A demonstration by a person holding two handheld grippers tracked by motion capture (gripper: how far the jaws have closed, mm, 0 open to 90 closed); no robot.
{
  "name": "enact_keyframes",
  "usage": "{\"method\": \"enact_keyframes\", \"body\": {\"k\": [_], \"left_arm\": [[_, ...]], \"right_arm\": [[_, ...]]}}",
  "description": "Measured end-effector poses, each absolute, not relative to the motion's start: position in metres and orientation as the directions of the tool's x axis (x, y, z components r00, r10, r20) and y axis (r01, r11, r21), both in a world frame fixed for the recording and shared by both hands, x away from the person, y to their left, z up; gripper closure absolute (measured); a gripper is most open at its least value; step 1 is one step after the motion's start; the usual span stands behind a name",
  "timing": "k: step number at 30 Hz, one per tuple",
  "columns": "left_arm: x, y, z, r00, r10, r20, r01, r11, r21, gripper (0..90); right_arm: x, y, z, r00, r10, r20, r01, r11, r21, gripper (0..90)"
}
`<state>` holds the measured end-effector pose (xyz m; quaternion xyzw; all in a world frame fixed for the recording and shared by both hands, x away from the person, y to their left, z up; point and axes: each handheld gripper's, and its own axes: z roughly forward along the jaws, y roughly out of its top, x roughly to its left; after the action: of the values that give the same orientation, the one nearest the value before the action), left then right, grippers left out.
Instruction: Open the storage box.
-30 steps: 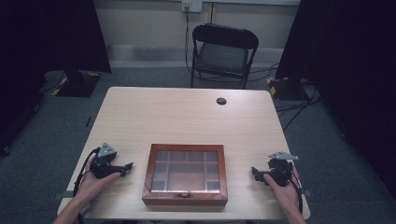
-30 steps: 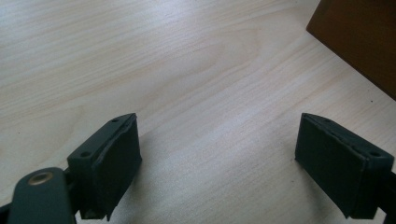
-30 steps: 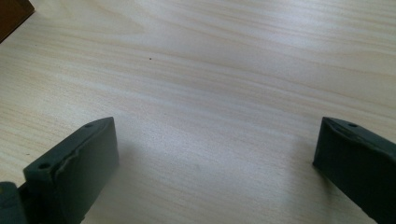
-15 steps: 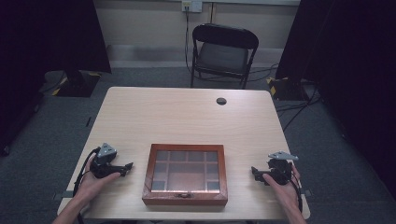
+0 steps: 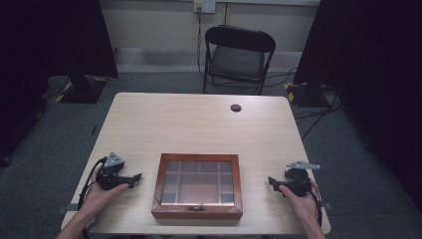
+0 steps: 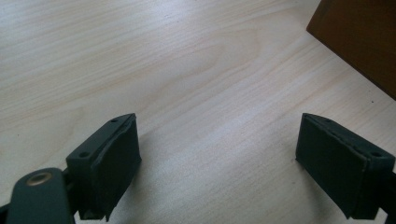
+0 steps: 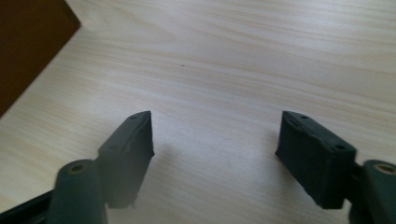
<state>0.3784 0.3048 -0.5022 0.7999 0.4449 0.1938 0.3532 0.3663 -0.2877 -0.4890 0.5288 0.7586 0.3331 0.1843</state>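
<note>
Nothing on the table has shifted since the earlier frames; only the right gripper [image 7: 215,140] differs, its jaws having just been closing, with nothing between them but bare wood. They stand apart, released, hovering just over the table [image 5: 199,124]. Beyond the left-hand jaw in the right gripper view sits a corner of the wooden box [image 5: 197,185]. The left gripper [image 6: 217,154] is spread wide and empty, the box's dark side past its right-hand jaw. Between the two grippers, near both and touched by neither, the glass-lidded box lies shut. Farther off are a small black disc [image 5: 236,107], a folding chair [image 5: 238,57] and grey carpet.
</note>
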Motion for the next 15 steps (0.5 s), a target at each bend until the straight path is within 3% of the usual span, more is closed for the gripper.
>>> {"method": "enact_keyframes", "body": {"k": [15], "left_arm": [[0.379,0.305,-0.502,0.53,0.848,0.0,0.574,-0.359,0.736,12.5]], "right_arm": [[0.359,-0.277,-0.467,-0.475,0.869,0.136,0.624,0.224,0.749,40.1]]}}
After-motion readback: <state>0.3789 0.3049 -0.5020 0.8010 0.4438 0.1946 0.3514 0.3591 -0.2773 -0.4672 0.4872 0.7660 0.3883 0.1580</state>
